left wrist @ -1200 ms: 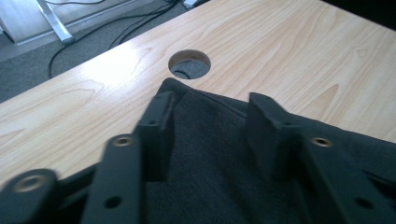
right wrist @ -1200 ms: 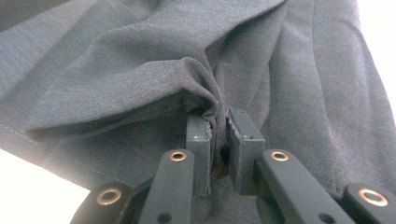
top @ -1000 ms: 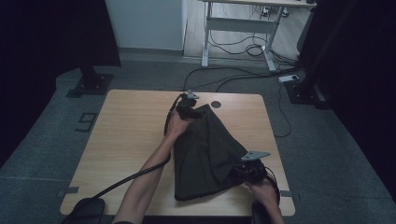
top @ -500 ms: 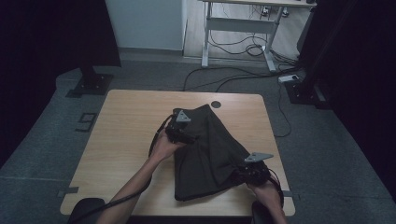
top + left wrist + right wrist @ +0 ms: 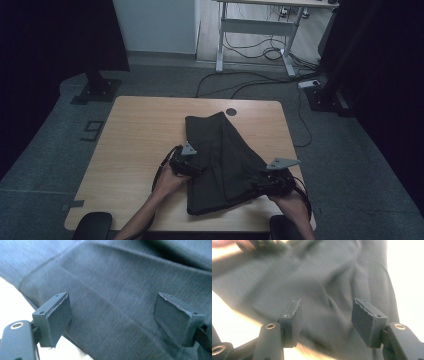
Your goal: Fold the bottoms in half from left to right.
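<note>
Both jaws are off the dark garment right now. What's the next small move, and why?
Probably lower the left hand-held gripper onto the garment's left edge and close. Its jaws stand open over the cloth, gripping nothing, and the right hand-held gripper, whose jaws have just been opening, hovers open at the right edge, so nothing holds the fold.

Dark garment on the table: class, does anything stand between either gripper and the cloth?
Nothing visible does. The left gripper sits at the dark garment's left edge, jaws open over bare cloth. The right gripper is at its lower right edge, jaws just opening, nothing pinched.
</note>
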`<state>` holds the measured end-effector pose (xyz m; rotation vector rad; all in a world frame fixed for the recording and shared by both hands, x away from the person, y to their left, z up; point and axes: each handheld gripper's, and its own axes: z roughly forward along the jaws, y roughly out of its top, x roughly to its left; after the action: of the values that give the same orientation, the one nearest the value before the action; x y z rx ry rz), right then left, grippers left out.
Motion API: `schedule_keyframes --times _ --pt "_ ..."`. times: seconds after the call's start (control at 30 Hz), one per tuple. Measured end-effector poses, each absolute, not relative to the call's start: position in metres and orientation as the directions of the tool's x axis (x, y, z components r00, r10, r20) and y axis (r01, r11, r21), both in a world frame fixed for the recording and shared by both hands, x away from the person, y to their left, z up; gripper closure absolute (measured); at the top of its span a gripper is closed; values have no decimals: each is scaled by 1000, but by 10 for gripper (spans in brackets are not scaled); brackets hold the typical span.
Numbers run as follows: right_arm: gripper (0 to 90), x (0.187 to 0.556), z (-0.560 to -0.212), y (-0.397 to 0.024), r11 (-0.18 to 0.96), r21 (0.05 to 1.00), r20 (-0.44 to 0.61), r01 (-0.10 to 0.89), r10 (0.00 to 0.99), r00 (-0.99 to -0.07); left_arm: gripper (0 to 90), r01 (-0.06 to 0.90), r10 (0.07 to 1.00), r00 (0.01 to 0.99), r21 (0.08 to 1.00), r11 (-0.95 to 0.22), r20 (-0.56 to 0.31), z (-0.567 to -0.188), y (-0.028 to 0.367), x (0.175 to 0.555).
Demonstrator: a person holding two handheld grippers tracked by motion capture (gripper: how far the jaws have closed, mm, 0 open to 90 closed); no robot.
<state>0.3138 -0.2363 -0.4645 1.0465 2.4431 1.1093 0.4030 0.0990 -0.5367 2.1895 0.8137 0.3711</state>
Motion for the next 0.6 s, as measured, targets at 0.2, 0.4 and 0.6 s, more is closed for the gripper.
schedule_keyframes --times 0.2,0.4,0.6 --pt "369 331 -460 -200 465 743 69 481 662 -746 140 427 660 750 743 -515 27 -546 98 402" --pt "331 346 -478 -160 477 727 103 495 636 -765 140 433 661 750 735 -521 27 -546 97 403" --pt "575 354 -508 -140 538 644 44 544 684 -728 140 453 668 744 729 -514 8 -546 98 404"
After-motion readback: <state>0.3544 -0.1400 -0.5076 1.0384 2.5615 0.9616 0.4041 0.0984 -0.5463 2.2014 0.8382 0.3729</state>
